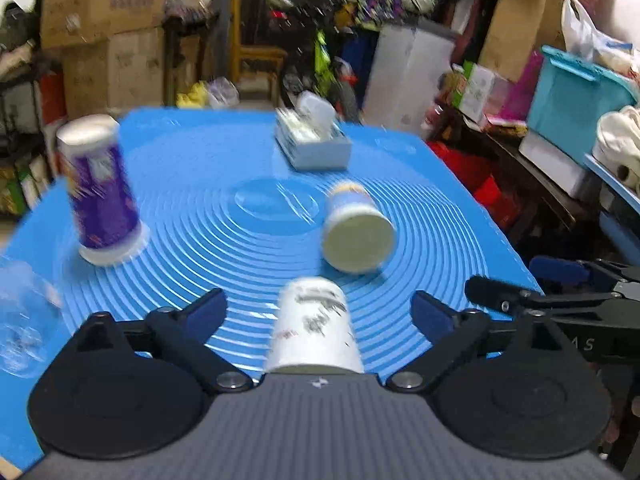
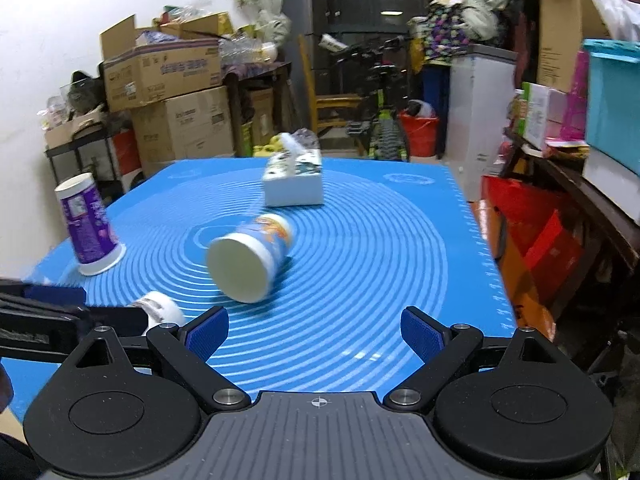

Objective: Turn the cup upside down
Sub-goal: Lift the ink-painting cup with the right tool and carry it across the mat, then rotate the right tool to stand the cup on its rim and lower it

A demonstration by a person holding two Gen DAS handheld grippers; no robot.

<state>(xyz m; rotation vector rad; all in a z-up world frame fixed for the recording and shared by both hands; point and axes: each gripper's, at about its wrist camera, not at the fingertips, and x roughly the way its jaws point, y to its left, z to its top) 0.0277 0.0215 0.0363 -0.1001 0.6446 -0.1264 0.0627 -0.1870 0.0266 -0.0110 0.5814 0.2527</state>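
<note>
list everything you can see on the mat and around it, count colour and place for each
purple paper cup: 1, purple and white, upside down at the mat's left edge
blue paper cup: 1, blue and orange, lying on its side mid-mat, mouth toward the cameras
white paper cup: 1, white with grey print, between the left fingers, untouched
tissue box: 1, white, far side of the mat
silicone mat: 1, blue with ring markings, covering the table
clear glass: 1, transparent, near left corner, blurred
cardboard boxes: several, brown, stacked behind left
storage bin: 1, teal, right shelf
left hand-held gripper: 1, black with blue pads, open
right hand-held gripper: 1, black with blue pads, open, empty
</note>
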